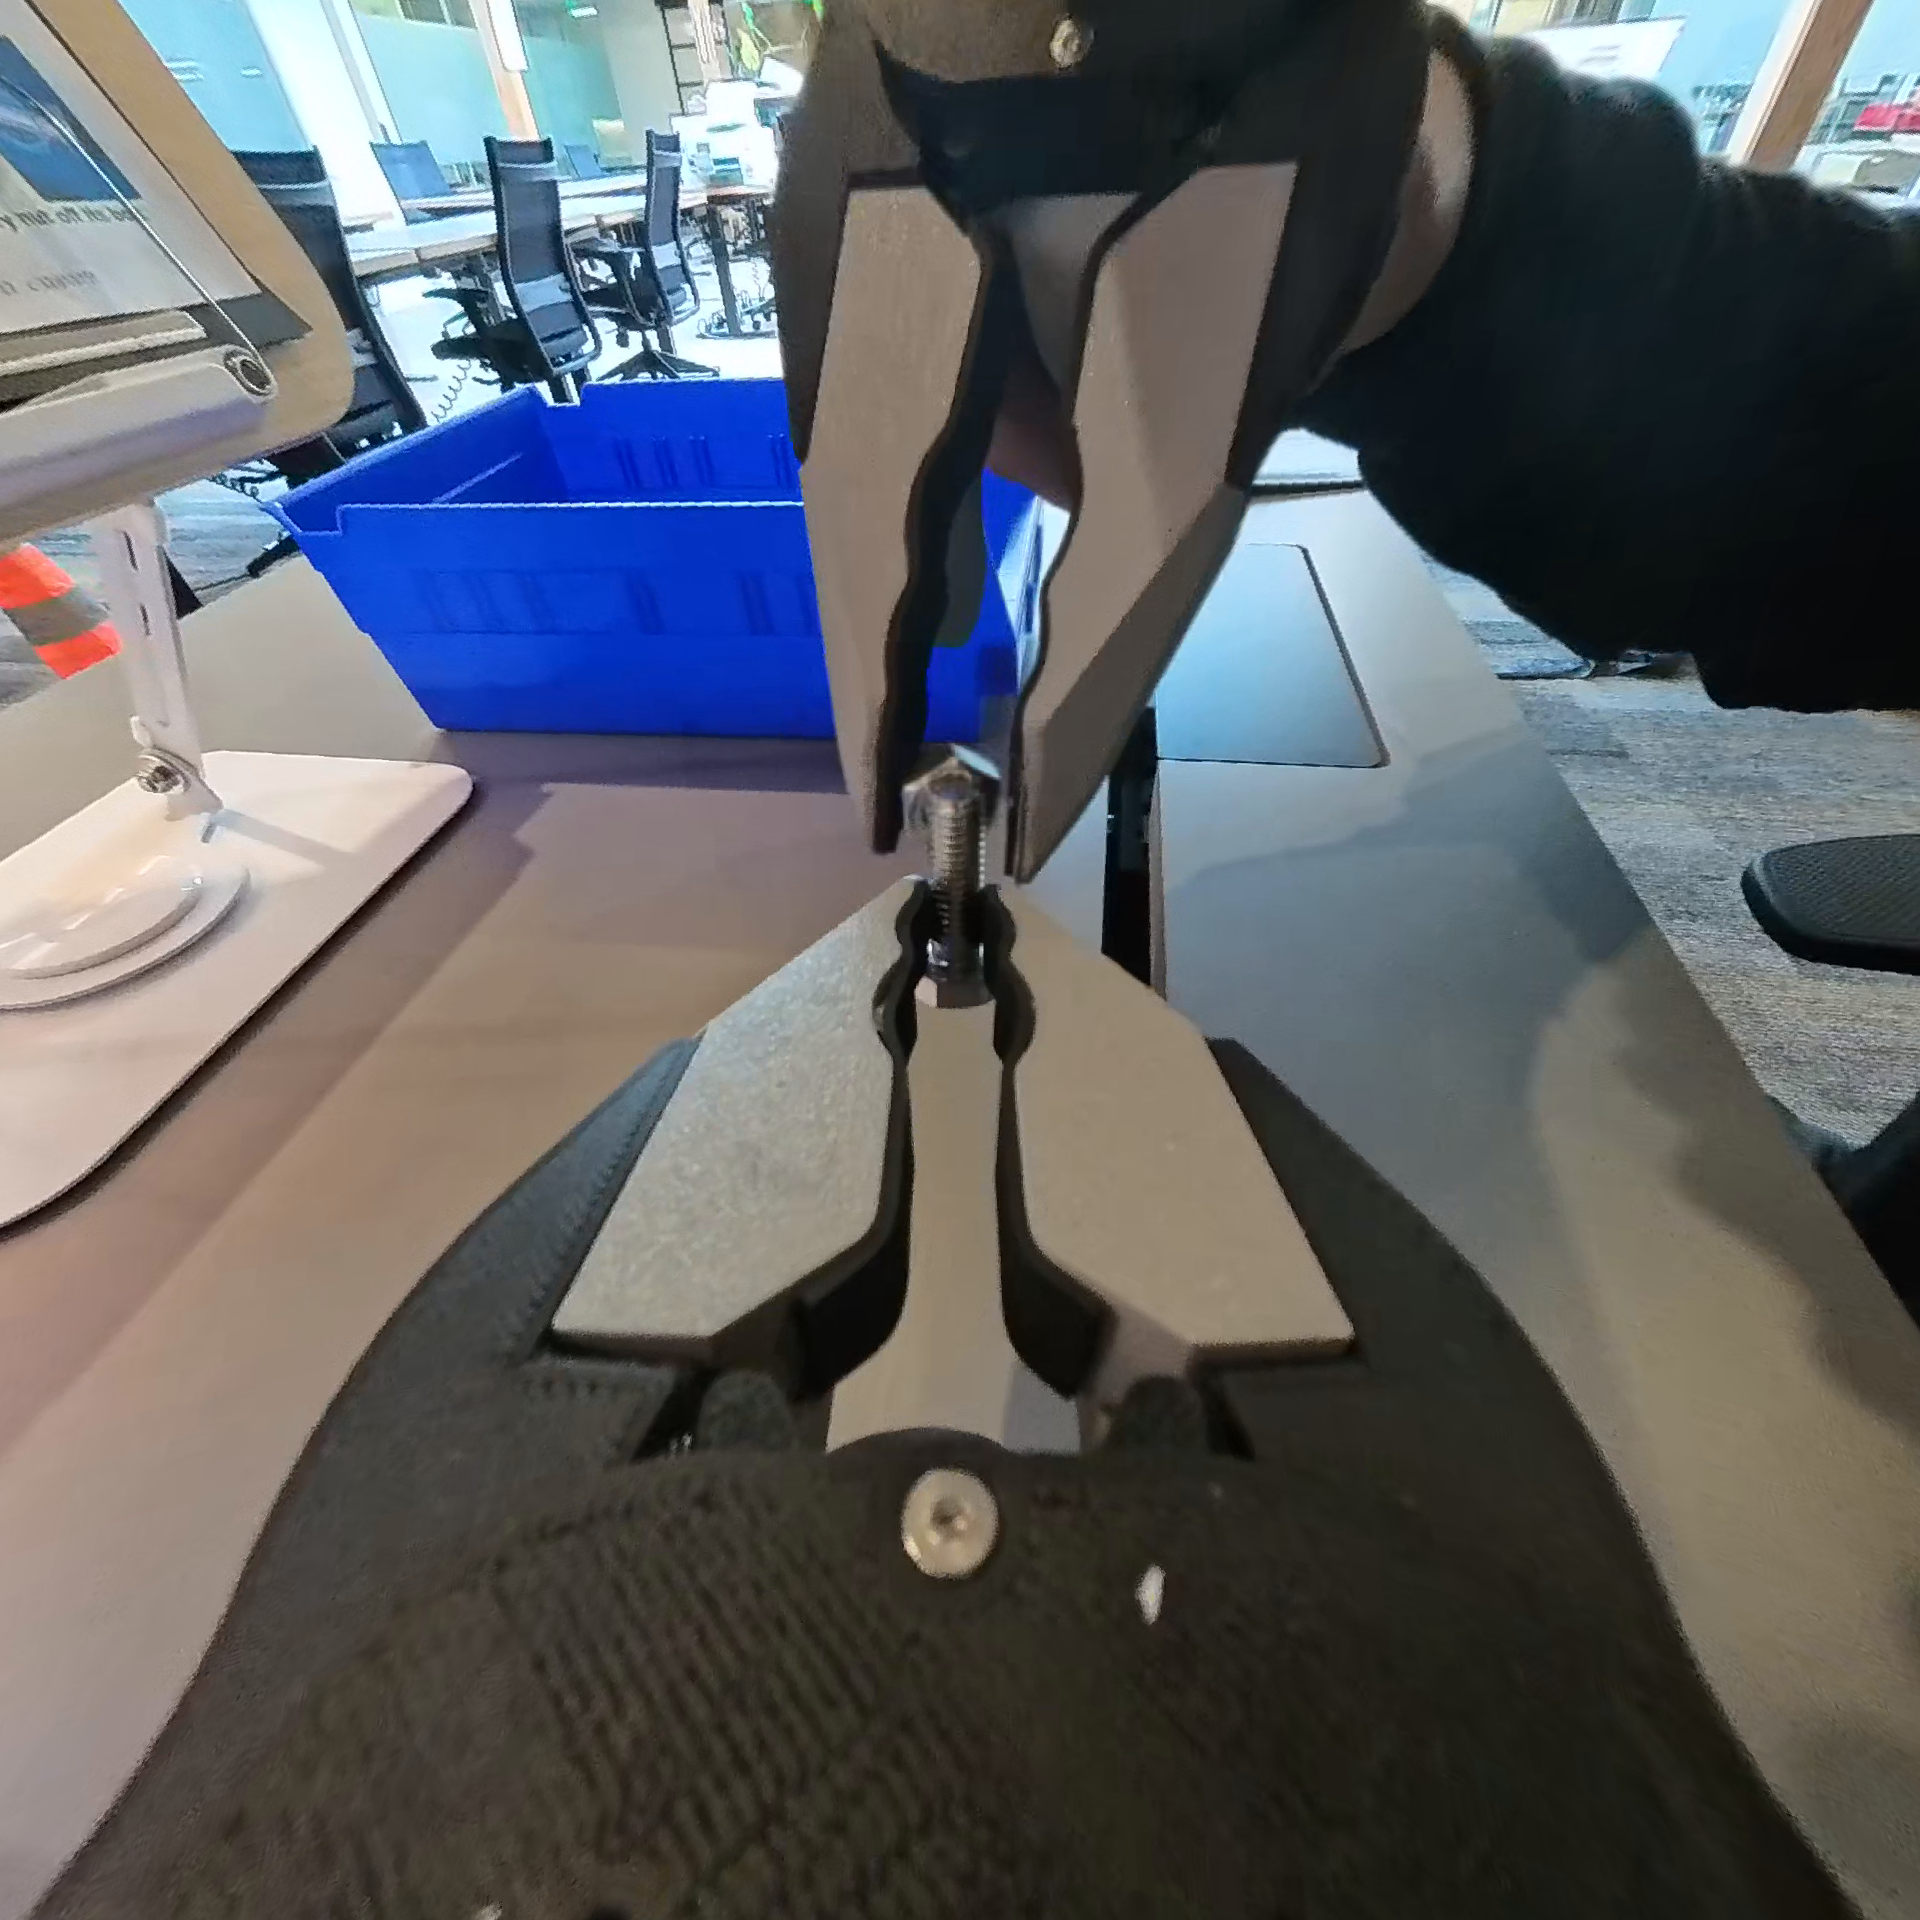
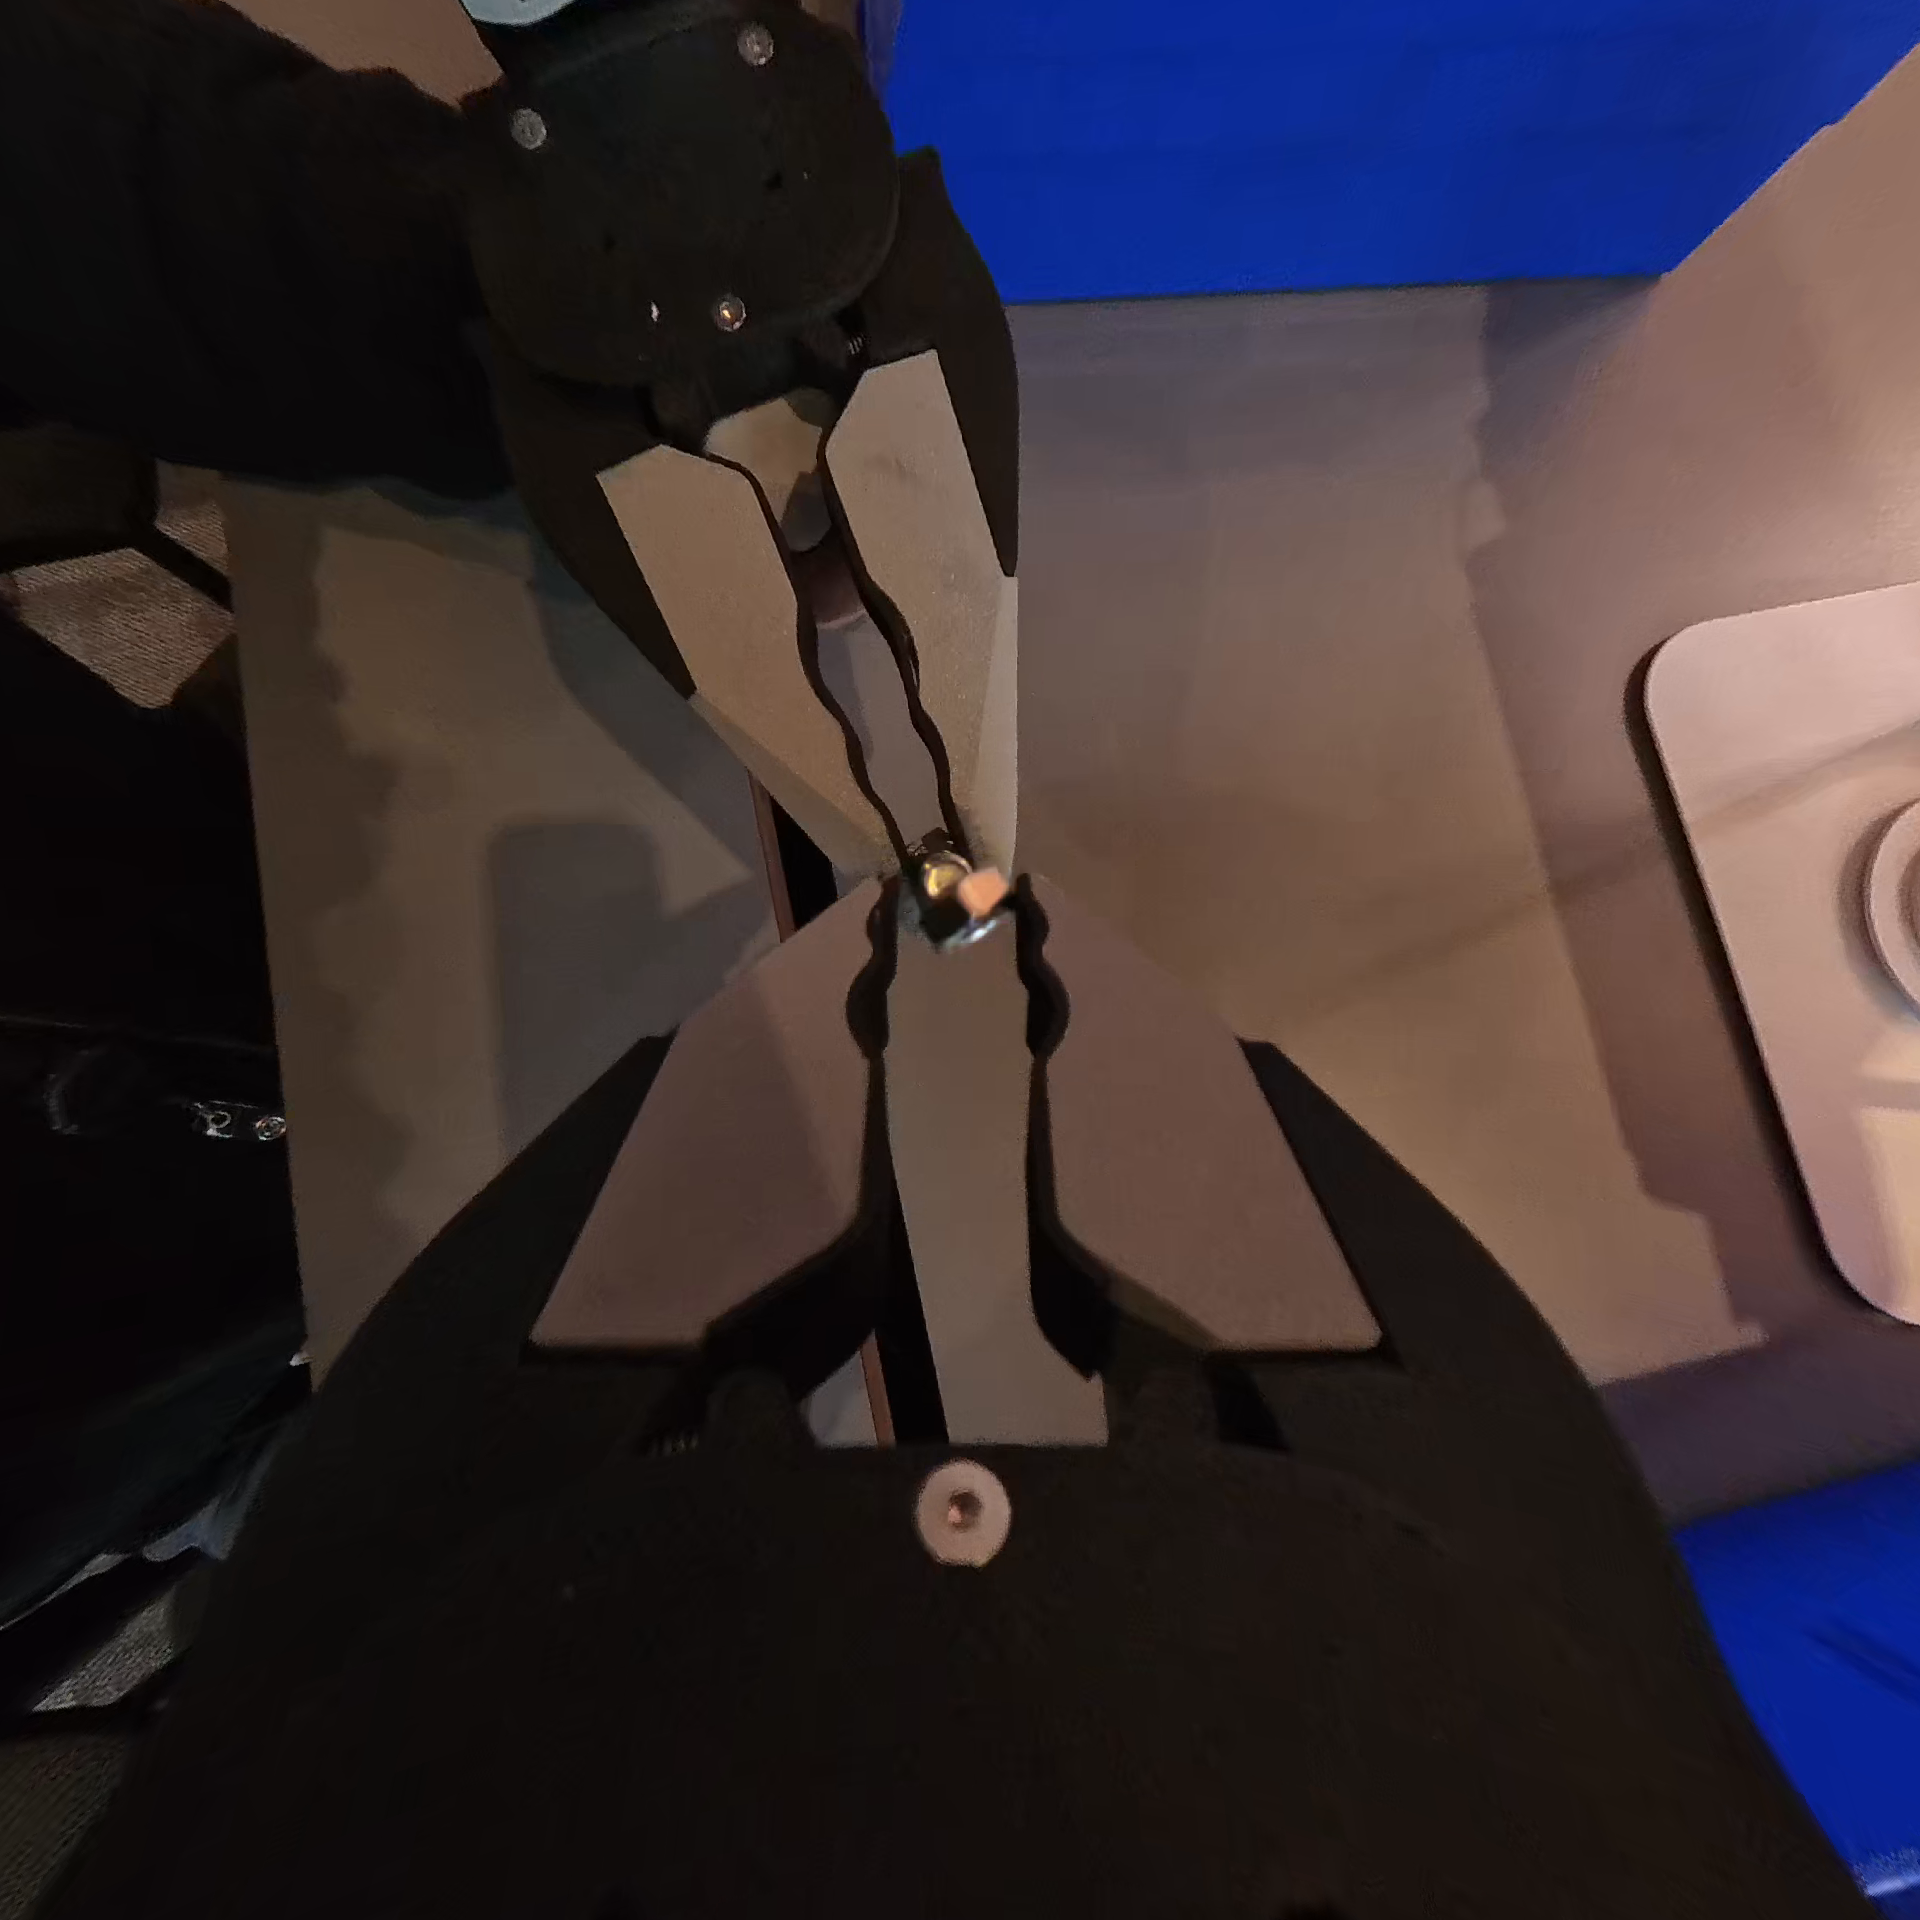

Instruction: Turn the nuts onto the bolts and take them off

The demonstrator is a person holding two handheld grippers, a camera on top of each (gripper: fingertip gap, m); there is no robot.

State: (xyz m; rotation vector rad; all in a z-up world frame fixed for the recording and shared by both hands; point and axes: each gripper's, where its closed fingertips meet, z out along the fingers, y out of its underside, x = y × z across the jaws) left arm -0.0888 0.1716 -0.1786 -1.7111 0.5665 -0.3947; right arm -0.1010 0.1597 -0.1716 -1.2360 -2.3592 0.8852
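A silver bolt (image 1: 948, 857) stands between the two grippers above the table. In the left wrist view my left gripper (image 1: 956, 909) is shut on its lower end. My right gripper (image 1: 951, 847) comes down from above, held by a black-sleeved hand, and is shut on a silver nut (image 1: 935, 795) at the bolt's top end. In the right wrist view my right gripper (image 2: 956, 899) clamps the nut (image 2: 945, 920), and the left gripper (image 2: 930, 847) reaches in from the upper left, tip to tip with it. The bolt's shaft is hidden there.
A blue plastic bin (image 1: 644, 582) stands behind the grippers; it also shows in the right wrist view (image 2: 1351, 145). A white stand base (image 1: 208, 883) with a tilted screen stands at left. The grey table (image 1: 1403, 935) ends at right beside a chair armrest (image 1: 1839, 899). Only a small space, under 4 cm, lies between the two pairs of fingers.
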